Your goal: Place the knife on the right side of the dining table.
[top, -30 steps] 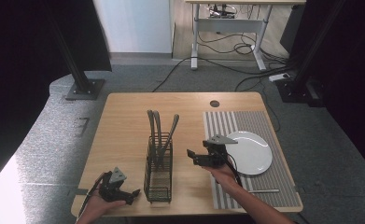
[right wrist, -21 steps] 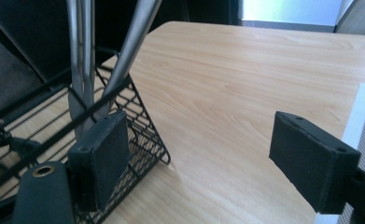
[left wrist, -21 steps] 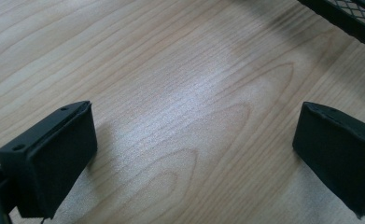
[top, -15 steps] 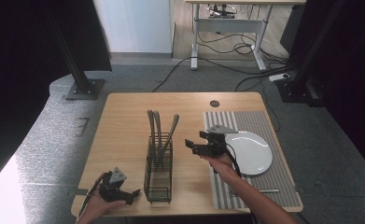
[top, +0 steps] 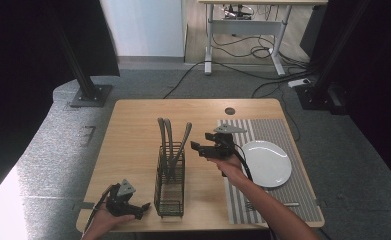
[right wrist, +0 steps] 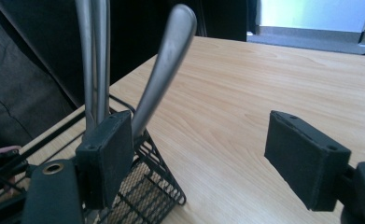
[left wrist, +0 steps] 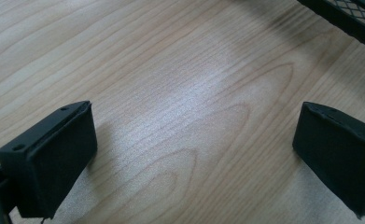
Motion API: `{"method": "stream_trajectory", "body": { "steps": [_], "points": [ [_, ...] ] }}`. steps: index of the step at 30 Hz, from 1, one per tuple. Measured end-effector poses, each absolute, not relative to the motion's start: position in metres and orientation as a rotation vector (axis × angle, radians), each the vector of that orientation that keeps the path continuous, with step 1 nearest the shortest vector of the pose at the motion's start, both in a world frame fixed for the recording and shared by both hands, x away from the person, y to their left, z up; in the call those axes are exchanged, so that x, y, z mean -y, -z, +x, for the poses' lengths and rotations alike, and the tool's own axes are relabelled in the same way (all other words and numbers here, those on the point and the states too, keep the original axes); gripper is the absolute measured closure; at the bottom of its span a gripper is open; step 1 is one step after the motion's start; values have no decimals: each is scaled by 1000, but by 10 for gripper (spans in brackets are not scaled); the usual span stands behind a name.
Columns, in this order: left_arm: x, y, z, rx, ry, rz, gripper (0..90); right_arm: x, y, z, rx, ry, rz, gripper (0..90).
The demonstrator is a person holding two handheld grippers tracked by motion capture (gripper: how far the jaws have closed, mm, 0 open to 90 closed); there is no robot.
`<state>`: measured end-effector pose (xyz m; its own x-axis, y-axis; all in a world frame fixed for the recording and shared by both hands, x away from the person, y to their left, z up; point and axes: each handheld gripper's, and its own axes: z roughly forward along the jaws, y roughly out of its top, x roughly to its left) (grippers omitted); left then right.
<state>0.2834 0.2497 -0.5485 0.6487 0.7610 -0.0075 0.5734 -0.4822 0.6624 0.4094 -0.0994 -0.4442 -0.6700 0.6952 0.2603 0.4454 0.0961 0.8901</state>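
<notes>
A black wire caddy (top: 169, 186) stands near the table's front middle, with three metal utensil handles (top: 171, 140) rising from it. My right gripper (top: 199, 149) is open and points left, just right of the rightmost handle (right wrist: 170, 60) and apart from it. In the right gripper view the gripper (right wrist: 206, 158) holds nothing, and its left jaw sits in front of the caddy's mesh (right wrist: 145, 184). My left gripper (top: 141, 210) rests open at the front left, beside the caddy. The left gripper (left wrist: 194, 158) frames bare wood, with the caddy's base (left wrist: 353, 18) at the top right.
A white plate (top: 266, 162) lies on a grey striped mat (top: 278, 132) at the right. One utensil (top: 272, 204) lies on the mat near the front edge. A round cable hole (top: 229, 111) sits at the back of the wooden table (top: 133, 135).
My right gripper has moved away from the person and slightly left, closer to the utensil handles. The left gripper has stayed put.
</notes>
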Motion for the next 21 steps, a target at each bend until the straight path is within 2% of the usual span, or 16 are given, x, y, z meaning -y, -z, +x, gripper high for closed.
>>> {"method": "stream_trajectory", "body": {
  "steps": [21],
  "points": [
    [-250, 548, 284, -1028, -380, 2229, 0, 69, 442, 435, -2188, -1612, 1078, 259]
  ]
}}
